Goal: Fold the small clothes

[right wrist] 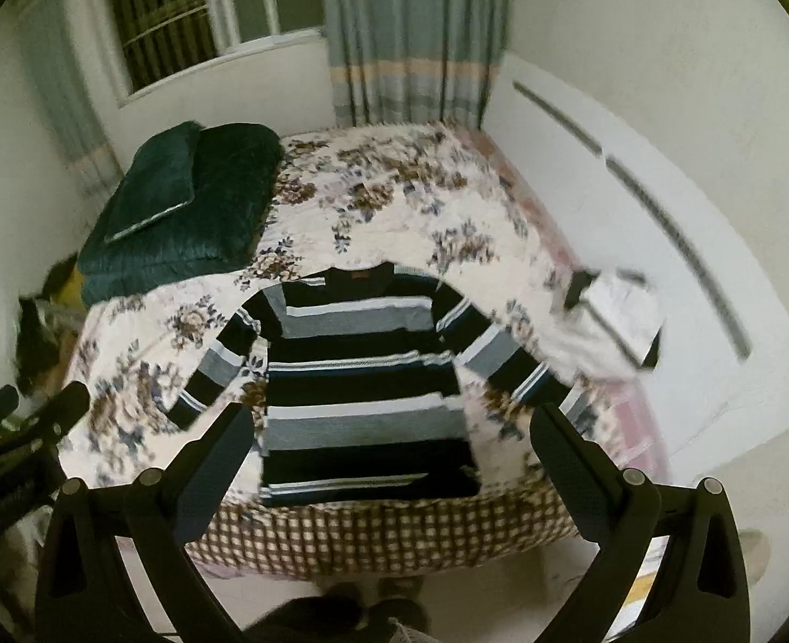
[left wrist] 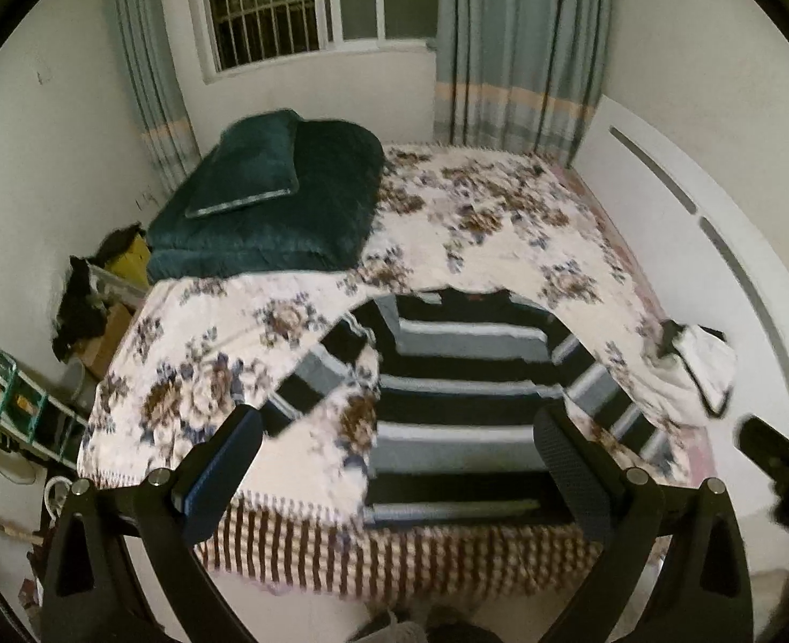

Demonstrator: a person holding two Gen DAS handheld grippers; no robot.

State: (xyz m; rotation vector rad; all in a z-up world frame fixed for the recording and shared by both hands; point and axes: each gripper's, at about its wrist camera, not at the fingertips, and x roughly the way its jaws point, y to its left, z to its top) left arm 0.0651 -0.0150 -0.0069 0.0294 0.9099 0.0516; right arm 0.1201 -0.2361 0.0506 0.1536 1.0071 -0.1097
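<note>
Striped sweater (right wrist: pixel 365 375) lies flat on the floral bedspread (right wrist: pixel 394 187), centre of the right wrist frame: collar toward the window (right wrist: pixel 180 16), hem at the near edge of the bed, both sleeves spread out and angled down. Stripes are black, grey and white.

In the left wrist view the same sweater (left wrist: pixel 464 391) fills the lower centre. Its sleeve on the frame's left (left wrist: pixel 330 369) is partly covered by a flap of bedspread (left wrist: pixel 341 428).

Left gripper (left wrist: pixel 397 458) — jaws wide apart, nothing between them, held above the sweater's lower half; contact with cloth cannot be told. Right gripper (right wrist: pixel 392 455) — also spread wide, empty, framing the hem area. Each gripper shows at the edge of the other's frame: the right one at the lower right of the left view (left wrist: pixel 769 445), the left one at the left edge of the right view (right wrist: pixel 35 412).

Dark green folded quilt (right wrist: pixel 180 203) with a pillow (right wrist: pixel 153 182) on top, upper left of the bed. White garment with dark trim (right wrist: pixel 614 321) at the bed's right edge, well apart from the sweater. Grey-blue curtains (right wrist: pixel 410 27) behind, white headboard (right wrist: pixel 662 214) along the right side. Both frames are motion-blurred.
</note>
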